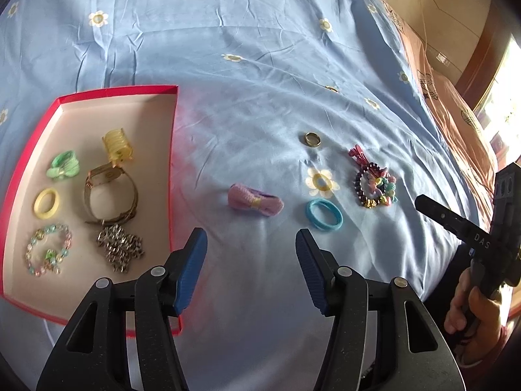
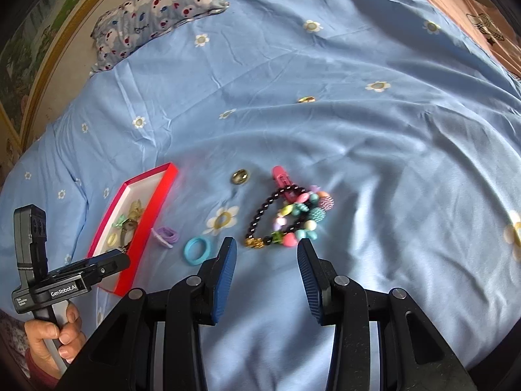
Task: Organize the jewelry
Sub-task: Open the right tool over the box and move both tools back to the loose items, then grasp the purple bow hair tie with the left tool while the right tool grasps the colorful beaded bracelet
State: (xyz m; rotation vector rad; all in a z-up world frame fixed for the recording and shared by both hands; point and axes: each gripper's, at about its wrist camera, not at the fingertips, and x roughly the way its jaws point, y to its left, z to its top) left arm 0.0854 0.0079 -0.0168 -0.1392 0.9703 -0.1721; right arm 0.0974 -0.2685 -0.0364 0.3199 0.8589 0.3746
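- While I hold both the left gripper and right gripper spread and unloaded, bare blue bedsheet surrounds them.
- Right of the red tray: purple bow, blue ring, bead bracelets.

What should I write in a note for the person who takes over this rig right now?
Left gripper: open, empty, above the sheet beside the red box.
Right gripper: open, empty, just short of the bead bracelets.
Done: green bow, yellow clip, watch, yellow ring, pastel bracelet and silver chain lie in the box.
Left on the blue sheet: pink bow, blue hair tie, metal ring, pink clip, bead bracelets.
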